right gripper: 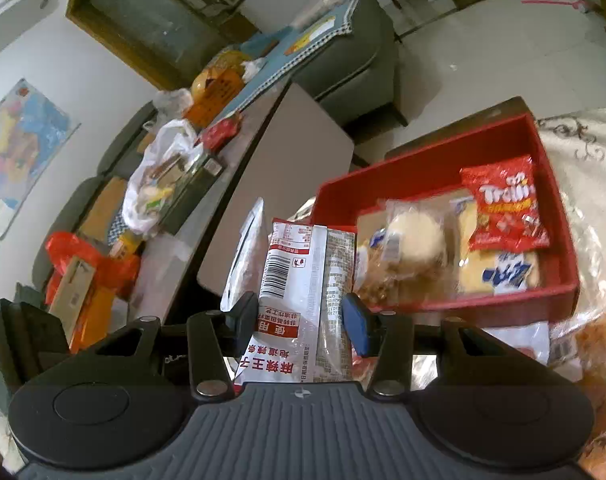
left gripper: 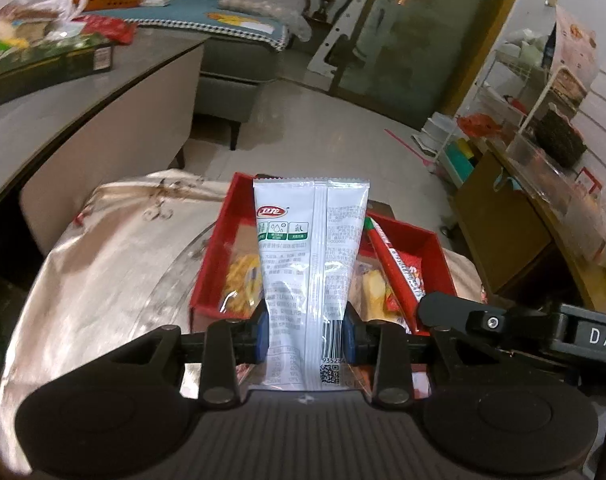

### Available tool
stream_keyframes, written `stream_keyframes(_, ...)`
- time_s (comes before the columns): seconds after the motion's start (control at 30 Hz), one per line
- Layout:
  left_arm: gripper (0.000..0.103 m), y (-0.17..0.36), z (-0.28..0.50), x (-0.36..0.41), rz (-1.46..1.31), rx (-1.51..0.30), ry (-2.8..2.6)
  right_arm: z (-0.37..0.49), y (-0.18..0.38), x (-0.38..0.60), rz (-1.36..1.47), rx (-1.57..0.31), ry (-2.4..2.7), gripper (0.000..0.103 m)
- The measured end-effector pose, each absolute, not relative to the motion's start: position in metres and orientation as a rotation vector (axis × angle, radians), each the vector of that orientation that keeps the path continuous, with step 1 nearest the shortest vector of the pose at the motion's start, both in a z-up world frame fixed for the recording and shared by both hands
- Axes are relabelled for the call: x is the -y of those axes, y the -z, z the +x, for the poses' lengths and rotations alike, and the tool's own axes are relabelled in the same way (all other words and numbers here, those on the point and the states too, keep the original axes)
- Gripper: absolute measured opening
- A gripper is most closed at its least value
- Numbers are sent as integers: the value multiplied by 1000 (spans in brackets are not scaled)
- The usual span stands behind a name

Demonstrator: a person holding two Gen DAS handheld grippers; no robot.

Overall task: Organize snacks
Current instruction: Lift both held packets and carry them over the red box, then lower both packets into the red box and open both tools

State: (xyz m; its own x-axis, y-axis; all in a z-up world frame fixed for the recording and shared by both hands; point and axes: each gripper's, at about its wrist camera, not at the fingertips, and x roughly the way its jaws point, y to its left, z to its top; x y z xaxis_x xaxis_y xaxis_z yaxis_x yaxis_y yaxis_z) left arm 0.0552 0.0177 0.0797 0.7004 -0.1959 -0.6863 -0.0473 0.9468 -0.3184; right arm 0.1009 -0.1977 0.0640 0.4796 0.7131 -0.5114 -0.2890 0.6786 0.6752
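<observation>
"Trolli" on the red bag; "DAS" on the right tool's body.

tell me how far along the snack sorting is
Done: several snacks already lie in the red tray, including a Trolli bag. In hand: the left tongs clamp a white packet, the right tongs a red-and-white packet. Left: placing both; more packets lie beside the tray.
</observation>
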Motion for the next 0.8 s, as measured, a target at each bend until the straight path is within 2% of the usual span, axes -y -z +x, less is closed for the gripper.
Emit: stream_keyframes(0.8,28,-61,136,28,-218,-814,87,170,-47,217,543,-864,-533,55)
